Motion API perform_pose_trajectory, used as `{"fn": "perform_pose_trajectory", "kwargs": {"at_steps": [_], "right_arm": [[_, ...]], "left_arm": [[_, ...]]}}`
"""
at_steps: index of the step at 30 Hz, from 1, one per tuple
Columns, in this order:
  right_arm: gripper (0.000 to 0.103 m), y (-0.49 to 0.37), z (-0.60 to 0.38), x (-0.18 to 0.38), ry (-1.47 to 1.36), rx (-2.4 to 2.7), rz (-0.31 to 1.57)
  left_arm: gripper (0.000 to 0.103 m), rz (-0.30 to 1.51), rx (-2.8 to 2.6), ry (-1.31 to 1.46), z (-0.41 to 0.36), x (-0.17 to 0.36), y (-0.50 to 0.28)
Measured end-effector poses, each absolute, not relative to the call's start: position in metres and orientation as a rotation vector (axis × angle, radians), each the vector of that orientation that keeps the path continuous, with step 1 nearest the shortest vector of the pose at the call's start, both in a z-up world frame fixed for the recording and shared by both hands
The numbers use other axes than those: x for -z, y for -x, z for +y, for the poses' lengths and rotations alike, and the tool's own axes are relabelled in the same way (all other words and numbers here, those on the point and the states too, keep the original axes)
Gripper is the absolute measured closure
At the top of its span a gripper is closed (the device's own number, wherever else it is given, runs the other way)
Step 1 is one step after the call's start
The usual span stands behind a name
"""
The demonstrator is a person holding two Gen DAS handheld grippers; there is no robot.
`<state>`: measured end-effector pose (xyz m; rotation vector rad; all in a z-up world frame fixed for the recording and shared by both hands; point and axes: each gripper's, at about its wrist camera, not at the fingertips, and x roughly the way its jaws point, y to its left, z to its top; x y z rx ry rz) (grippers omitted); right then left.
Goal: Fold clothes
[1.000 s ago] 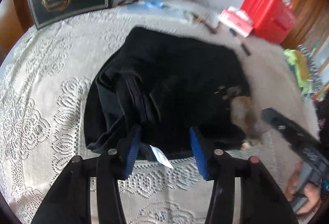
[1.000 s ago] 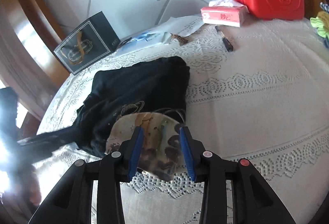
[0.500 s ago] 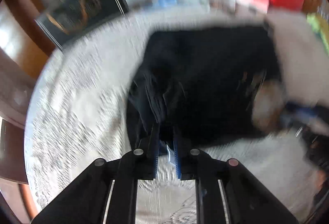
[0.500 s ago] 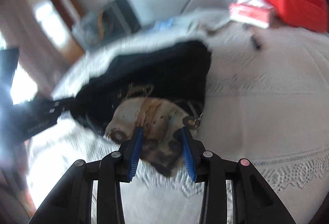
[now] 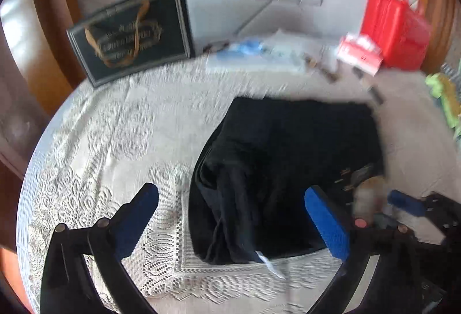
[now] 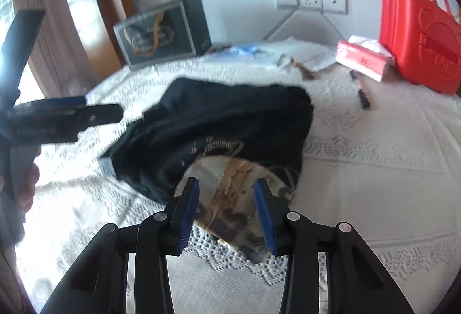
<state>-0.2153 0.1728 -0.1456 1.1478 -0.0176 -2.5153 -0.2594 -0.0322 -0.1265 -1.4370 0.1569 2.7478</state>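
Black cloth is lying bunched between us: our left gripper [image 5: 230, 216], jaws having just sprung wide apart, is hanging empty over the near hem of the black garment [image 5: 288, 164], while our right gripper [image 6: 226, 207], jaws partly parted, is straddling its printed corner without our being able to tell whether the pads are pinching it. Beyond, on the lace bedspread [image 6: 374, 169], the fold is sitting loose and uneven, so we are risking it slumping open, or the free hem dragging if the right gripper pulls alone toward the red case [image 6: 420, 37].
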Motion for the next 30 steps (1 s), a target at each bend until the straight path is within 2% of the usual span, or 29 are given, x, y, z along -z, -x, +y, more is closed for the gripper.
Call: {"fn": "perform_pose_trajectory", "kwargs": {"at_steps": [3, 5, 8, 12, 15, 19, 21, 22, 25, 28, 30], "right_arm": [[0.063, 0.221, 0.168, 0.16, -1.268, 2.487, 0.054], [0.063, 0.218, 0.169, 0.158, -1.301, 2.491, 0.107], [0.063, 0.212, 0.177, 0.147, -1.342, 2.564, 0.213], [0.062, 0.228, 0.192, 0.122, -1.248, 2.646, 0.11], [0.062, 0.268, 0.185, 0.123, -1.29, 2.61, 0.069], [0.062, 0.327, 0.179, 0.139, -1.446, 2.537, -0.039], [0.055, 0.35, 0.177, 0.149, -1.543, 2.47, -0.069], [0.051, 0.357, 0.173, 0.151, -1.571, 2.441, -0.031], [0.051, 0.365, 0.166, 0.15, -1.638, 2.393, 0.063], [0.05, 0.358, 0.179, 0.143, -1.644, 2.389, -0.032], [0.05, 0.345, 0.189, 0.134, -1.601, 2.41, -0.082]], "left_arm": [[0.0, 0.252, -2.689, 1.638, -0.039, 0.164, 0.268], [0.0, 0.123, -2.666, 1.634, -0.055, 0.166, 0.264], [0.0, 0.067, -2.667, 1.581, -0.06, 0.153, 0.263], [0.0, -0.012, -2.703, 1.457, -0.057, 0.127, 0.282], [0.0, -0.014, -2.625, 1.578, -0.047, 0.136, 0.314], [0.0, 0.148, -2.458, 1.806, -0.028, 0.17, 0.346], [0.0, 0.077, -2.396, 1.836, -0.032, 0.181, 0.352], [0.0, 0.02, -2.377, 1.847, -0.036, 0.183, 0.354], [0.0, 0.0, -2.382, 1.83, -0.042, 0.182, 0.349], [0.0, -0.007, -2.429, 1.811, -0.051, 0.171, 0.331], [0.0, 0.052, -2.49, 1.784, -0.055, 0.159, 0.318]]}}
